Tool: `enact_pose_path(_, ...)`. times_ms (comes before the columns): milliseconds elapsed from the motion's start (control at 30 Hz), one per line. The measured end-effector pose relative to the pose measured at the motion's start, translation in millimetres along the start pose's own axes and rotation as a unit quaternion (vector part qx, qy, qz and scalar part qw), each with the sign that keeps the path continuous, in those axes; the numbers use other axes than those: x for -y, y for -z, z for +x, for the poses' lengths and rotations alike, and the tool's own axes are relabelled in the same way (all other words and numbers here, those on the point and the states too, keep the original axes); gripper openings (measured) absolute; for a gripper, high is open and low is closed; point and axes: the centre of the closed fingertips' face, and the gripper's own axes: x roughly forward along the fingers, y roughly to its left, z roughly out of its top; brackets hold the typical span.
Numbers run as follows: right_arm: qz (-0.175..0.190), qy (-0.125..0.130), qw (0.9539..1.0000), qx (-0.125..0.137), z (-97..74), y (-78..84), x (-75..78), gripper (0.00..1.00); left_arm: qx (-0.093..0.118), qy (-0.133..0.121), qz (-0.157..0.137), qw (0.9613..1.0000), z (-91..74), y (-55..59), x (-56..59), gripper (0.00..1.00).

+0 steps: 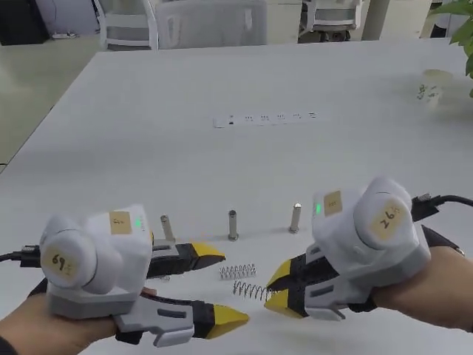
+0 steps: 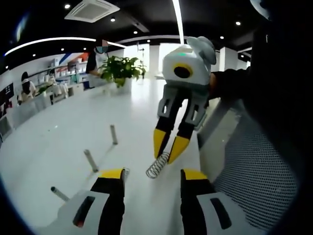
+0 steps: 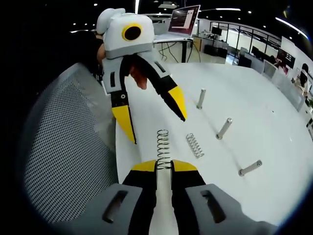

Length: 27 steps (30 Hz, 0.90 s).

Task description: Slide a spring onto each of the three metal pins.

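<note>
The right gripper (image 1: 275, 292) is clamped on one end of a spring (image 1: 251, 291), with the left gripper (image 1: 228, 287) gaping wide at its 9 o'clock; a second spring (image 1: 237, 271) lies loose just toward 12 o'clock, and three bare pins (image 1: 233, 225) stand upright beyond it on the table (image 1: 222, 148)

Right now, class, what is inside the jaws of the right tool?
One end of a spring, clamped in the right tool; the rest sticks out over the white table. The clamped coils are hidden between its jaws.

Hidden: spring (image 1: 250, 290) end, between right gripper (image 1: 267, 296) fingers (image 1: 287, 272); leftmost pin (image 1: 167, 226) base.
</note>
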Motion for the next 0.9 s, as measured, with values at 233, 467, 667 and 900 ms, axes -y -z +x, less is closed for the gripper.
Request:
enact_pose_path(233, -0.011, -0.023, 0.9997, 0.001, 2.9, 0.4, -8.9, 0.07, -0.008, 0.024, 0.007, 0.9997, 2.6, 4.3, 10.6, 0.22)
enact_pose_path(467, -0.021, -0.04, 0.999, 0.003, 4.3, -0.9, -16.1, 0.07, -0.02, 0.038, 0.015, 0.999, 4.3, 9.9, 16.7, 0.14)
enact_pose_path(667, -0.024, -0.047, 0.9986, 0.005, 3.8, -1.0, -19.3, 0.07, -0.028, 0.047, 0.019, 0.9983, 5.4, 12.8, 21.1, 0.09)
enact_pose_path(900, -0.021, -0.056, 0.9982, 0.005, 4.3, 0.1, -22.7, 0.07, -0.043, 0.048, 0.054, 0.9965, 6.2, 17.5, 22.5, 0.05)
